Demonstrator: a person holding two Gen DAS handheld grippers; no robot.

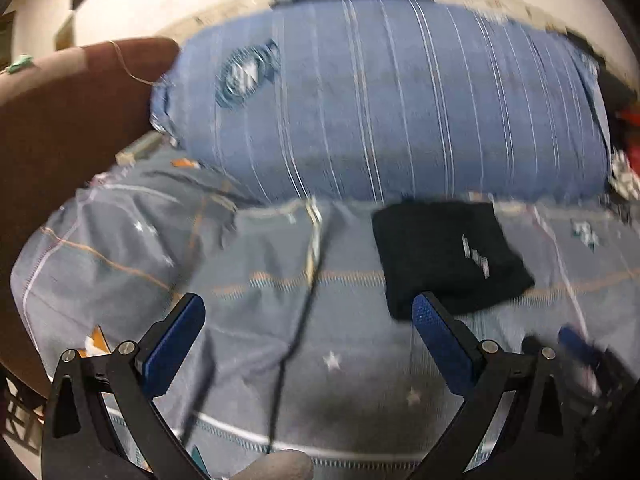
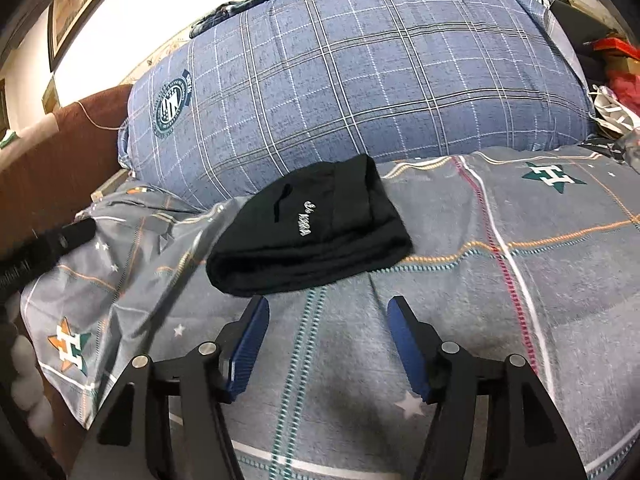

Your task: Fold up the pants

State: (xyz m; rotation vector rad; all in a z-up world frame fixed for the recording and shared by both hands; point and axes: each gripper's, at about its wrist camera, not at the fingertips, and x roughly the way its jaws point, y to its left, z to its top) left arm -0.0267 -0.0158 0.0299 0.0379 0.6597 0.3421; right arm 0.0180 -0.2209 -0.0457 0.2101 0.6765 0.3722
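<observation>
The black pants (image 2: 312, 236) lie folded into a compact bundle with a small white logo on top, on the grey patterned bedsheet (image 2: 500, 300). In the left wrist view the pants (image 1: 448, 256) are ahead and to the right. My left gripper (image 1: 308, 312) is open and empty above the sheet, left of the bundle. My right gripper (image 2: 328, 308) is open and empty, just in front of the bundle's near edge. The left wrist view is blurred.
A big blue checked pillow (image 2: 360, 68) lies right behind the pants. A brown headboard or sofa arm (image 1: 72, 128) stands at the left. Clutter with red items (image 2: 616, 64) sits at the far right. A dark cable (image 1: 296, 336) runs over the sheet.
</observation>
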